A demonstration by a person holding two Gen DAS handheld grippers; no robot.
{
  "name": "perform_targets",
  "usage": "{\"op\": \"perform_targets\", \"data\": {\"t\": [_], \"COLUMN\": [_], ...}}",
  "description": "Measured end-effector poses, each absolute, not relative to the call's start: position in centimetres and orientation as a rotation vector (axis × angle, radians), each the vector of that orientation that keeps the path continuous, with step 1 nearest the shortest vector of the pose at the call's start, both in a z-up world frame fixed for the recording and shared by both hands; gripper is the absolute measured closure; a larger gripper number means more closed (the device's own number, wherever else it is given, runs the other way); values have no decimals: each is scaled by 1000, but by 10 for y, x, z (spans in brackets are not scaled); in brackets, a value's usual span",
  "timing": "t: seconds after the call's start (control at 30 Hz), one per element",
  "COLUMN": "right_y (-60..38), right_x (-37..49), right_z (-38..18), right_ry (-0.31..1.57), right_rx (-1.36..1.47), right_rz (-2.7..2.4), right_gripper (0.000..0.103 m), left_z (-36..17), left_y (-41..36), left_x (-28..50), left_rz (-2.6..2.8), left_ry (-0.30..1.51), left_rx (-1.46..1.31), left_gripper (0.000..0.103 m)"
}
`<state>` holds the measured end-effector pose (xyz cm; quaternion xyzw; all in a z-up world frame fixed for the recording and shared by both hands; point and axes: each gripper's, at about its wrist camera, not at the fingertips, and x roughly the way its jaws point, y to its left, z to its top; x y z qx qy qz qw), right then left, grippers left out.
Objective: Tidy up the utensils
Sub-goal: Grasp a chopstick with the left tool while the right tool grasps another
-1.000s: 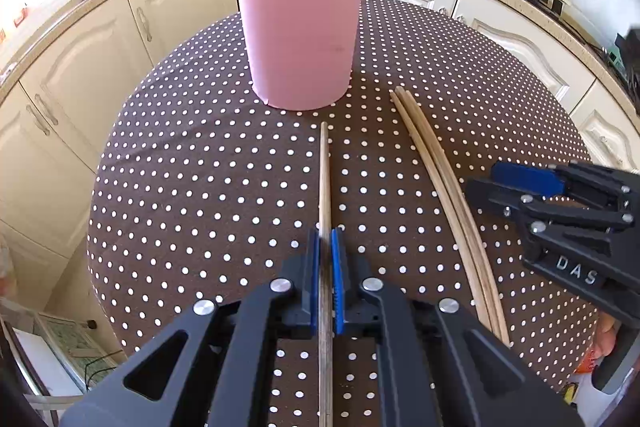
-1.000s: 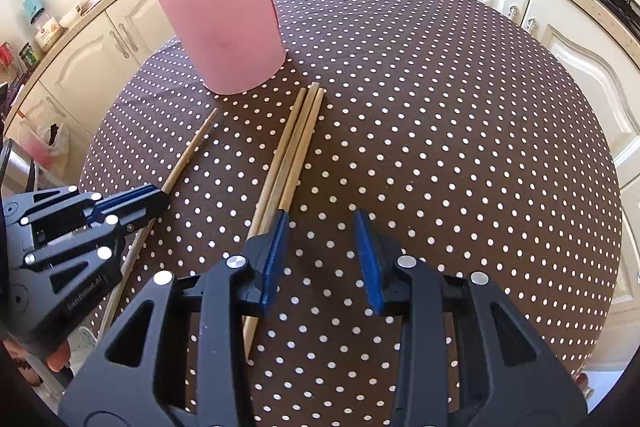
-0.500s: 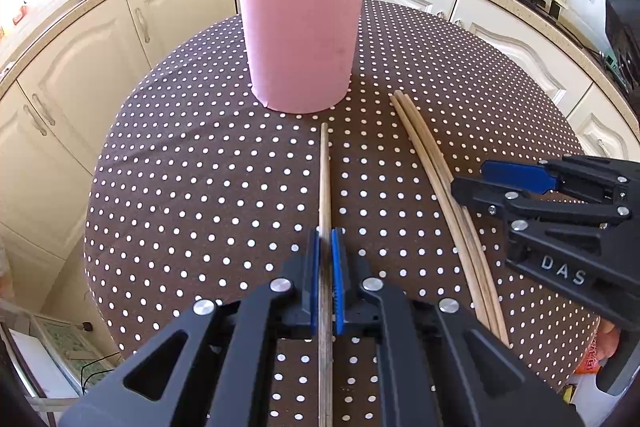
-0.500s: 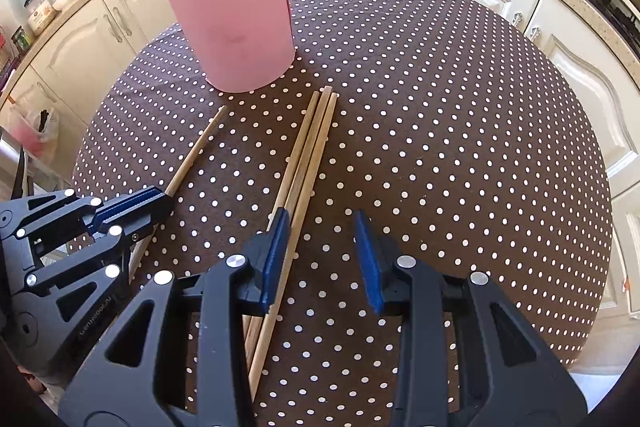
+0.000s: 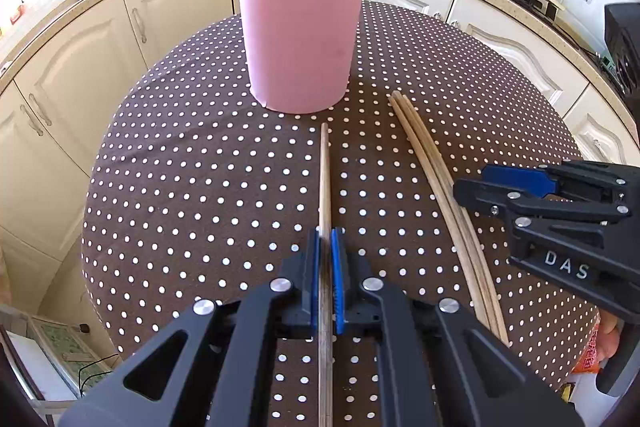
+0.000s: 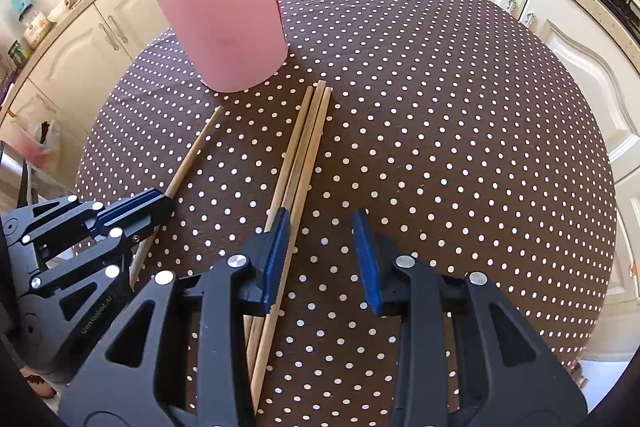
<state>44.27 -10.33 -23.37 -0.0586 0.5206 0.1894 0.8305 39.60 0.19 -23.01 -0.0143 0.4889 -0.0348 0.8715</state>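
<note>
L gripper (image 5: 325, 247) clamped on single stick (image 5: 325, 171) lying on table near pink cup (image 5: 301, 35). R gripper (image 6: 320, 239) apart over stick bundle (image 6: 304, 147); may grab only some, scattering rest

Strong daylight is flooding in from the upper left, blowing out the wall there to near white in both views. The pink holder (image 5: 300, 35) is casting a short soft shadow on the dotted tablecloth (image 6: 440, 147). Fisheye distortion is bending the cabinets (image 5: 80, 75) into curves, and black vignetting is darkening the corners. Focus is staying crisp throughout, showing no motion blur
</note>
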Motion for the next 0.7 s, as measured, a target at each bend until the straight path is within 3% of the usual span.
{"op": "perform_targets", "data": {"t": [0.4,0.57,0.7], "right_y": [-74,-58,-51], "right_x": [440,444,444], "right_z": [-234,-231,-231], "right_ry": [1136,1155,1169], "right_rx": [-252,-298,-314], "right_rz": [383,419,434], "right_gripper": [71,91,93], "left_z": [-230,-230,-230], "left_y": [1,2,3], "left_x": [396,397,398], "left_rz": [-71,-74,-76], "left_ry": [1023,1030,1034], "left_rx": [-25,-27,-39], "left_gripper": [96,96,96]}}
